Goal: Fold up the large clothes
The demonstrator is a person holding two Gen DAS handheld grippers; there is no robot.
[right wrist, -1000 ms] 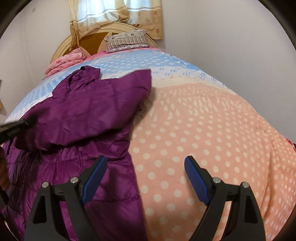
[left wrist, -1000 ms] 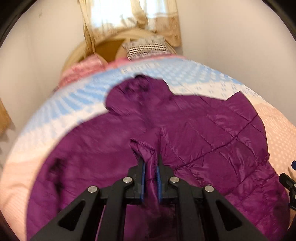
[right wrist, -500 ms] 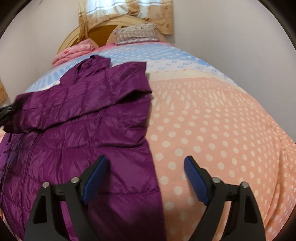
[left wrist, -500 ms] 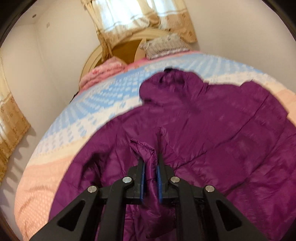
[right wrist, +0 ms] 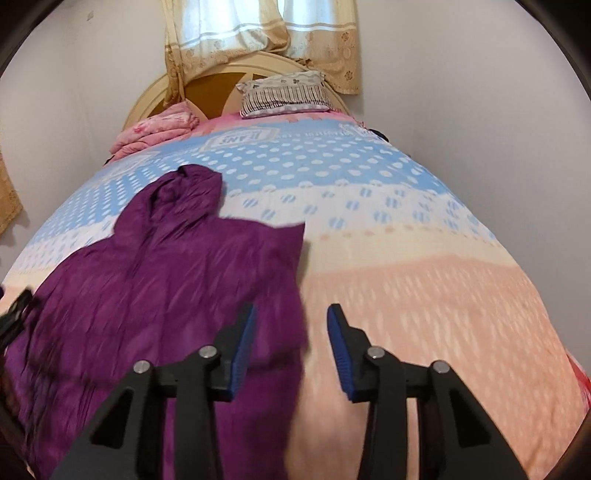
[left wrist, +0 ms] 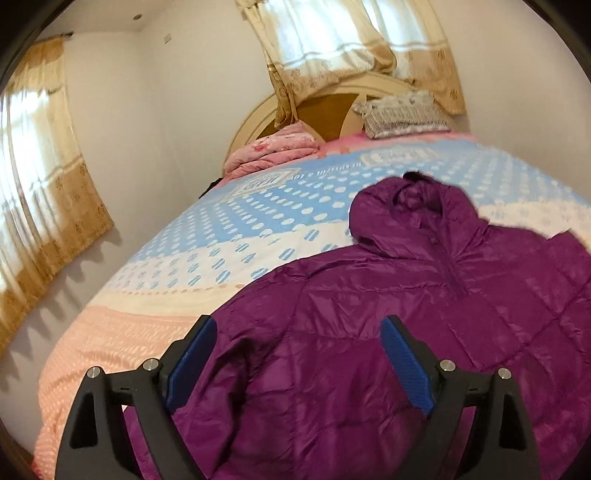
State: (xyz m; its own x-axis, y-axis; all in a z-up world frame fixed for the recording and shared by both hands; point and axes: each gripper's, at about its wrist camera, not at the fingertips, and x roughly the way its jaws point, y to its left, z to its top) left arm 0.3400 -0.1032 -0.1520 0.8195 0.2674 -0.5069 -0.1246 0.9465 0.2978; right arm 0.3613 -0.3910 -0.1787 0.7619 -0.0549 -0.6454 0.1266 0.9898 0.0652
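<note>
L tool point(left wrist: 297, 360) open | R tool point(right wrist: 291, 349) open | jacket point(left wrist: 406, 314) flat on bed point(left wrist: 229, 221)

The jacket point(left wrist: 388, 325) lies spread on the bed point(left wrist: 229, 236), filling the lower right of the left wrist view, its hood point(left wrist: 406, 214) pointing toward the headboard point(left wrist: 332, 114) at upper centre. In the right wrist view the jacket point(right wrist: 166, 295) takes the lower left of the frame, with bare bedding to its right. A pillow point(right wrist: 284, 94) leans against the headboard at top centre, and a folded blanket point(right wrist: 155, 133) sits left of it. Curtains point(right wrist: 266, 33) hang behind the headboard. The left gripper point(left wrist: 295, 362) hovers above the jacket; the right gripper point(right wrist: 291, 350) straddles its right edge.
</note>
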